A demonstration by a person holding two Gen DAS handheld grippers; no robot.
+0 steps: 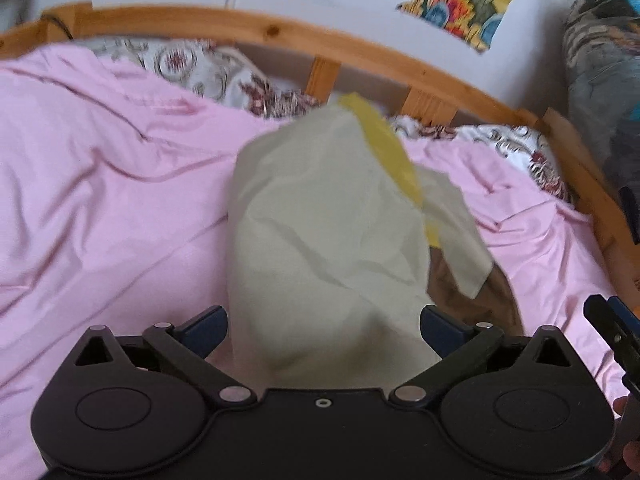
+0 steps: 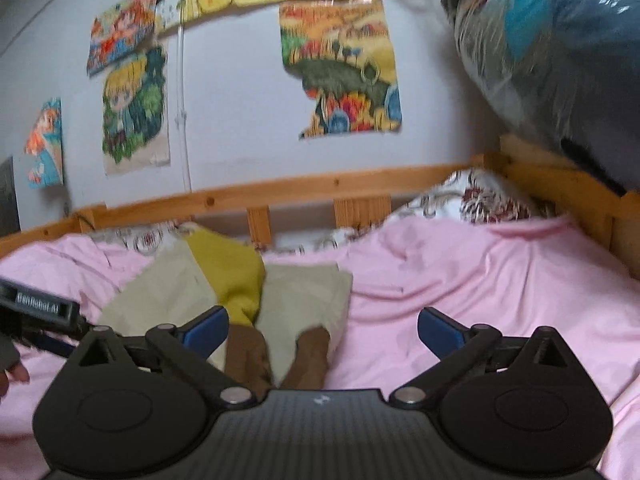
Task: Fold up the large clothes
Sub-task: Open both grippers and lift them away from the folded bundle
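A beige garment [image 1: 320,232] with a yellow panel [image 1: 388,148] and brown part [image 1: 476,292] lies bunched on the pink bed sheet [image 1: 100,208]. My left gripper [image 1: 322,330] is open, its jaws wide apart either side of the beige cloth, which fills the gap. In the right wrist view the same garment [image 2: 304,292] lies folded with its yellow panel [image 2: 236,276] and brown ends [image 2: 248,356] toward me. My right gripper [image 2: 322,332] is open and empty, just above the garment's near right edge. The left gripper's body [image 2: 36,308] shows at the left.
A wooden bed rail [image 2: 320,188] runs along the far side and right end. A floral pillow [image 2: 480,196] lies by the rail. Posters [image 2: 344,68] hang on the white wall. A plastic-wrapped bundle [image 2: 552,48] sits at the upper right.
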